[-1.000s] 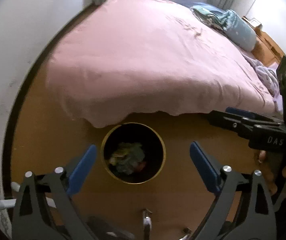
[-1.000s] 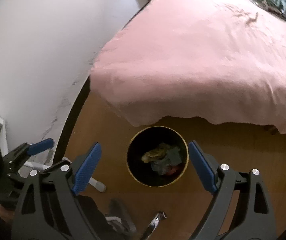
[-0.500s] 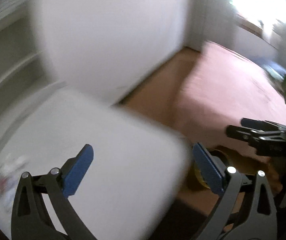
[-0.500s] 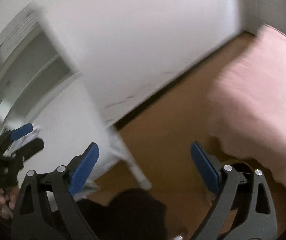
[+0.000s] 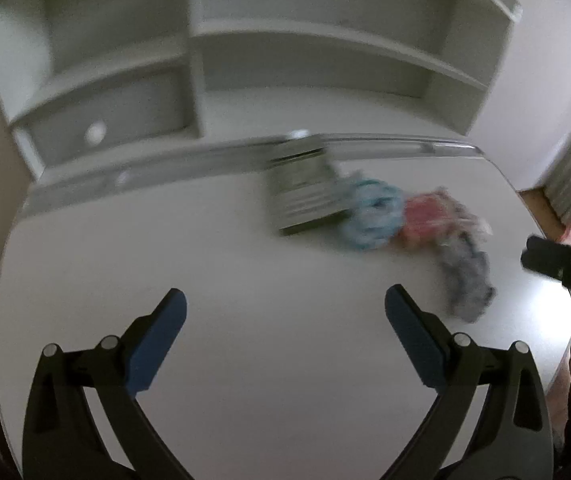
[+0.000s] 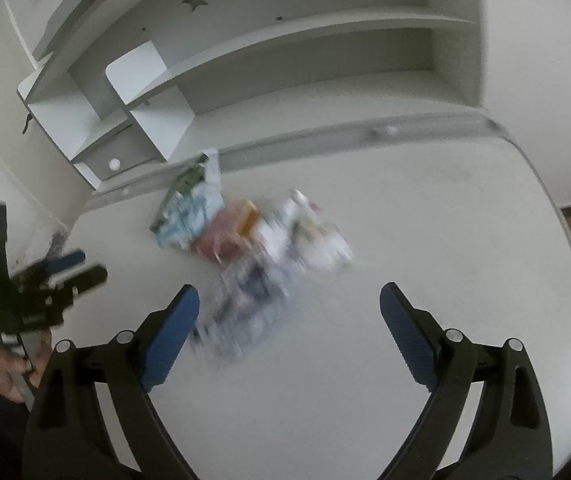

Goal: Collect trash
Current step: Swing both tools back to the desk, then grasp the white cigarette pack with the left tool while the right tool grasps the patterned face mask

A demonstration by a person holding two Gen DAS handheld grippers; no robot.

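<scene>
Left gripper (image 5: 285, 312) hangs over bare white desk (image 5: 245, 360), jaws spread wide, nothing between the blue pads (image 5: 157, 340). Trash cluster sits beyond the gripper toward the desk's far right, all motion-blurred: a grey-striped flat packet (image 5: 305, 196) nearest the desk's back rail, a light-blue crumpled wrapper (image 5: 373, 220) touching its right side, a red wrapper (image 5: 425, 220) just right of that, and a grey crumpled piece (image 5: 465, 276) trailing from it toward the near right edge. White shelf unit (image 5: 285, 48) stands behind the desk; the right gripper (image 5: 557, 264) pokes in at the desk's right edge, its jaw state unreadable.
</scene>
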